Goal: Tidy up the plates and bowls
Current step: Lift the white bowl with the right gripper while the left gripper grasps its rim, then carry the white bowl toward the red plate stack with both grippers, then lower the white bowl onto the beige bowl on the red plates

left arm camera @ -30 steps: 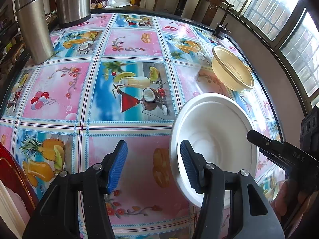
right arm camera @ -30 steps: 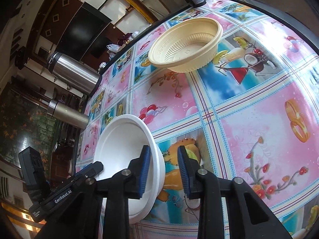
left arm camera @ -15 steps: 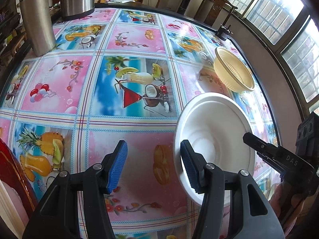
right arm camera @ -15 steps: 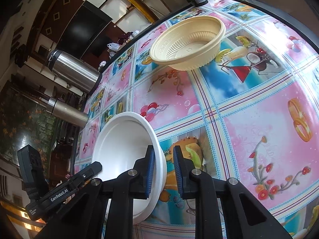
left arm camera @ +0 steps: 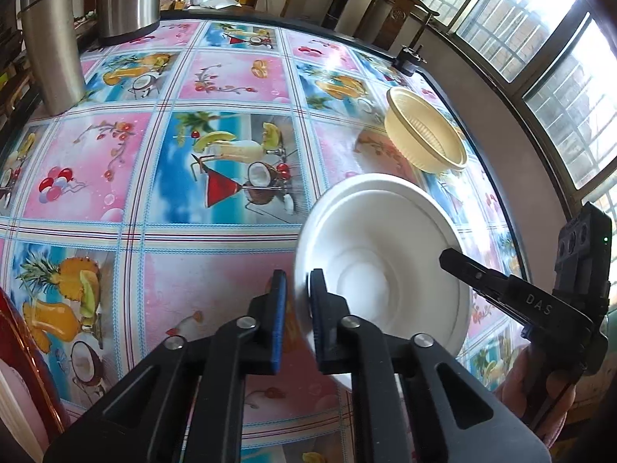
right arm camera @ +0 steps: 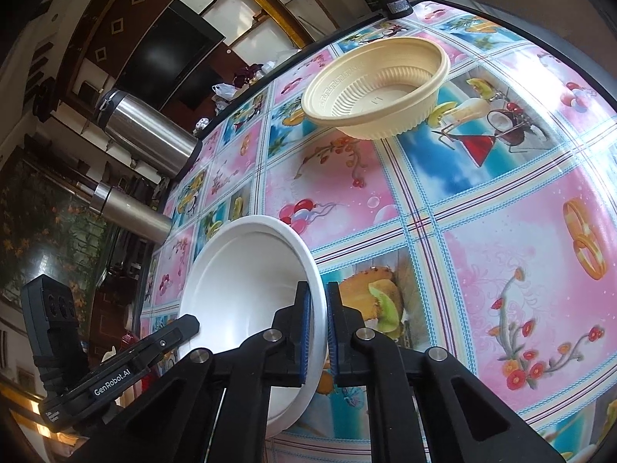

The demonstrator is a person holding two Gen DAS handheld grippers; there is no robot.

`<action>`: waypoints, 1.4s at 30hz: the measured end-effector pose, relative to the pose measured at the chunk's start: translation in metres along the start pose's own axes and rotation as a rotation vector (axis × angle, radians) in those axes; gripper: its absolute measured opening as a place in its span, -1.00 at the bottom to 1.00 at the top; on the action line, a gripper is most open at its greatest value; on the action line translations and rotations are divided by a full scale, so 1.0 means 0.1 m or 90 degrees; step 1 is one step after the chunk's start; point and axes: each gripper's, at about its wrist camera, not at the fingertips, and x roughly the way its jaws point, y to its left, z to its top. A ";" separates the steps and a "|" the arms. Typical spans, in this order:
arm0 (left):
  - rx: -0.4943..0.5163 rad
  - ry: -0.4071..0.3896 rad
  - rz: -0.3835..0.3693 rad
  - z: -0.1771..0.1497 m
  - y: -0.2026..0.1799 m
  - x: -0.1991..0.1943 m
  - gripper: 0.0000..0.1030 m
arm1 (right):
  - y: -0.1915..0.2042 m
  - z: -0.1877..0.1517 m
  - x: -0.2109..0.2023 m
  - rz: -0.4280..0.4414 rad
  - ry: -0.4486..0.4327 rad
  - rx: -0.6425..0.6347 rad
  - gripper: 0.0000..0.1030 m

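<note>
white bowl [left arm camera: 385, 270]: sat right at the tips of both tongs, rim pinched from two opposite sides. Whether it's been lifted clear of the tablecloth can't be told.

left gripper [left arm camera: 295, 312]: nearly closed, the bowl's rim caught between the blue pads [left arm camera: 278, 308], though that bit is blurred, so how firm the contact is can't be called.

right gripper [right arm camera: 316, 328]: narrowed right down onto the opposite rim, pads pressed on either side of the thin wall.

handling: looks like a light, thin disposable thing, so probably flexy and easily squashed. The rim is likely the best place to be held, since the wall is smooth and would slip.

yellow bowl [right arm camera: 376, 88]: well ahead of both tongs, upright, ribbed inside, untouched. Judged to be the stacking partner.

tablecloth [left arm camera: 216, 177]: glossy plastic with fruit and cocktail squares, glare on it, probably slick under a sliding bowl.

steel flasks [left arm camera: 50, 38]: two, far ahead and off to the left of the left tongs.

room: windows [left arm camera: 540, 38] along the right of the left tongs, dark wood panelling seen beyond the table.
</note>
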 end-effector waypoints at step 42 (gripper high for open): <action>-0.033 -0.189 0.197 -1.13 0.71 -1.70 -0.84 | 1.49 -1.01 -0.11 0.193 0.025 -0.126 -0.83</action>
